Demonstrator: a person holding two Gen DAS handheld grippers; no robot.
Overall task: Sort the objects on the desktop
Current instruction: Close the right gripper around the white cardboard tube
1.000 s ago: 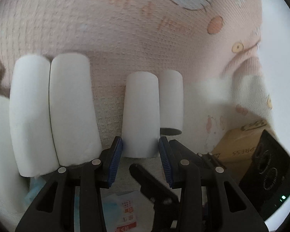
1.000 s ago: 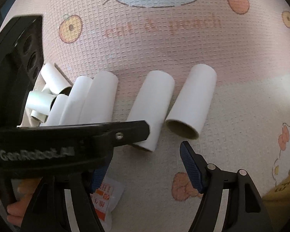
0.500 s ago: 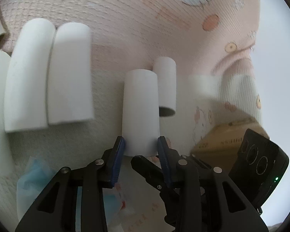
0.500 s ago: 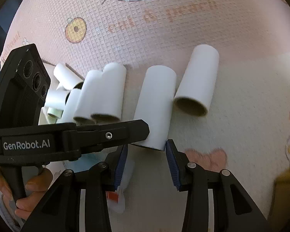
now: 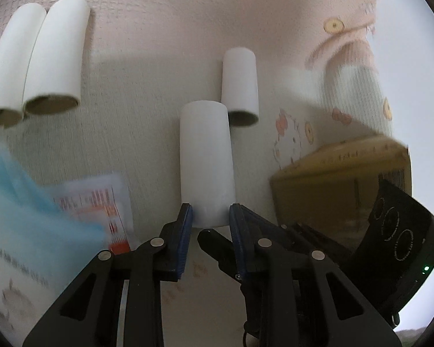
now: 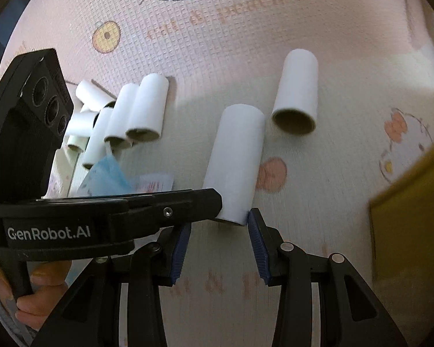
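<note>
**Two grippers at one white tube**

At the near middle of the pink cartoon-print cloth (image 6: 222, 57), a white cardboard tube (image 5: 205, 170) lies lengthwise, pointing away from me. My left gripper (image 5: 209, 222) has just been closing, and its blue pads now press on both sides of the tube's near end. My right gripper (image 6: 218, 243) has also just been closing at that same end. Its right pad touches the tube's rim, while its left pad sits behind the left gripper's finger, so I cannot tell whether it grips.

A second tube (image 5: 240, 84) lies just beyond, to the right. Two more tubes (image 5: 55, 60) lie side by side at far left. A blue mask (image 5: 20, 190) and a red-printed packet (image 5: 101, 202) lie near left. A cardboard box (image 5: 341, 179) sits at right.
</note>
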